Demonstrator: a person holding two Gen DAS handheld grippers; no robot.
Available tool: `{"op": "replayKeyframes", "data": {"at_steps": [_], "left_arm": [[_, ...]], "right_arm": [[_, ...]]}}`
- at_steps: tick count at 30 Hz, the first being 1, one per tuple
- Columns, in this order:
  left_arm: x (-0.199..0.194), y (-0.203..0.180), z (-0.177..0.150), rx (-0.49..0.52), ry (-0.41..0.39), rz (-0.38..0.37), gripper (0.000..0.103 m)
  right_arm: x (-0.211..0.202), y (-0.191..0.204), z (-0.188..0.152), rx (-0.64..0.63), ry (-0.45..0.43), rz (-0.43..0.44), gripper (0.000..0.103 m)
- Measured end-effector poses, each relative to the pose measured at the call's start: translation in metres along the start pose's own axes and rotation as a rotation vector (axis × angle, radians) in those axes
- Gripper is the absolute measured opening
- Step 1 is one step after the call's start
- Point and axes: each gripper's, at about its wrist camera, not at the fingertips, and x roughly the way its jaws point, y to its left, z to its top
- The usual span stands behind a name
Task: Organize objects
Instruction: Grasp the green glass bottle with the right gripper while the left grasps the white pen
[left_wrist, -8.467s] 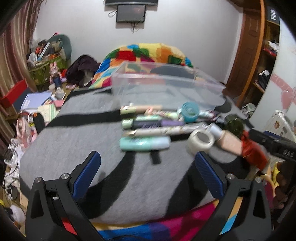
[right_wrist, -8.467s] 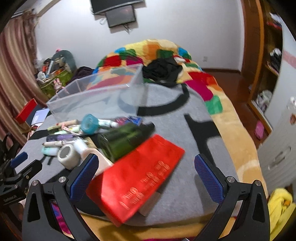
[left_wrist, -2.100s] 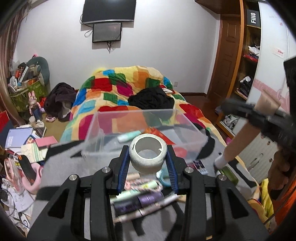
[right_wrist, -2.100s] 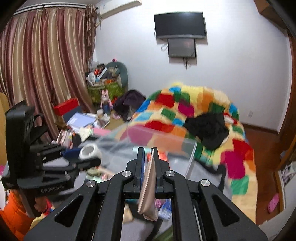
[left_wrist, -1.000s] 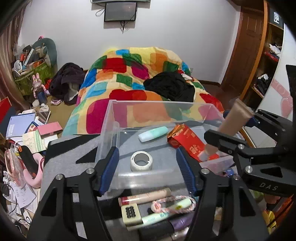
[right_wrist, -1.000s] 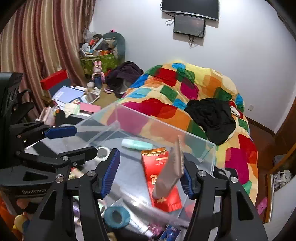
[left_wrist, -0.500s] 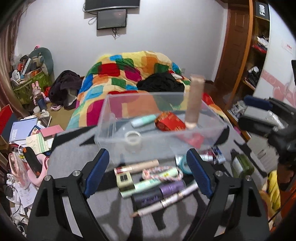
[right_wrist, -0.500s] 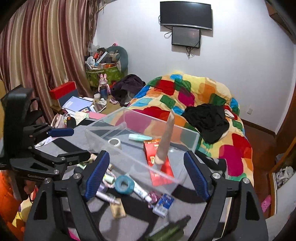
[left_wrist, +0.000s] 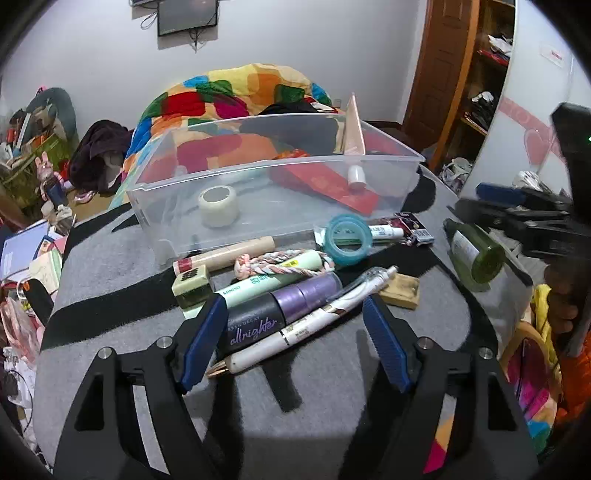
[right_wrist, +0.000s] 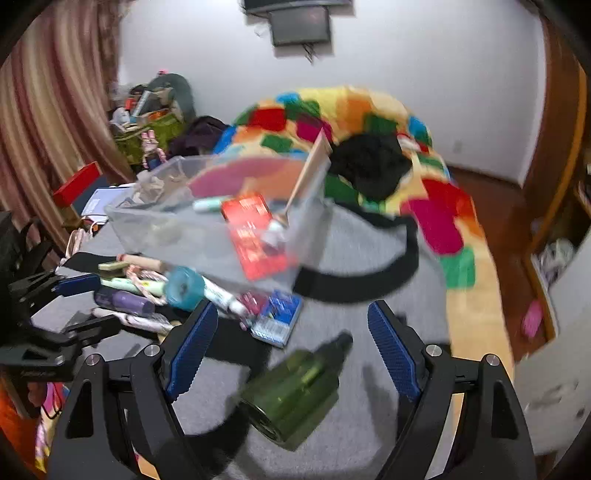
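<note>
clear plastic bin (left_wrist: 229, 173) holds round tape roll (left_wrist: 218, 205).

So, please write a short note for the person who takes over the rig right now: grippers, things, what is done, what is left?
Left hand-held gripper: empty, jaws closing, over the pen and dark tube.
Right hand-held gripper: open, empty, above the green bottle.
Done: tape roll, red packet, beige tube leaning on the wall and a mint tube are in the clear box.
Left on the grey cloth: pen, dark tube, teal tape ring, braided cord, green bottle and other small items.
</note>
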Motion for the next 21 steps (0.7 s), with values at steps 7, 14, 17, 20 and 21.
{"op": "replayKeyframes", "data": {"at_steps": [7,14,17,20,21], "left_arm": [[-0.002,-0.014,-0.007,0.050,0.003,-0.012,0.076],[0.007,-0.022,-0.008,0.082,0.046,-0.043,0.069],[0.011,-0.027,-0.004,0.107,0.049,-0.047,0.069],[0.017,-0.030,0.002,0.120,0.060,-0.061,0.069],[0.019,-0.031,0.004,0.126,0.066,-0.066,0.069]], "right_arm": [[0.018,-0.018,-0.023,0.102,0.080,0.009,0.081],[0.022,-0.027,-0.035,0.131,0.094,0.004,0.067],[0.022,-0.026,-0.034,0.116,0.092,0.014,0.050],[0.022,-0.023,-0.035,0.097,0.091,0.021,0.041],[0.022,-0.022,-0.036,0.092,0.089,0.027,0.038]]}}
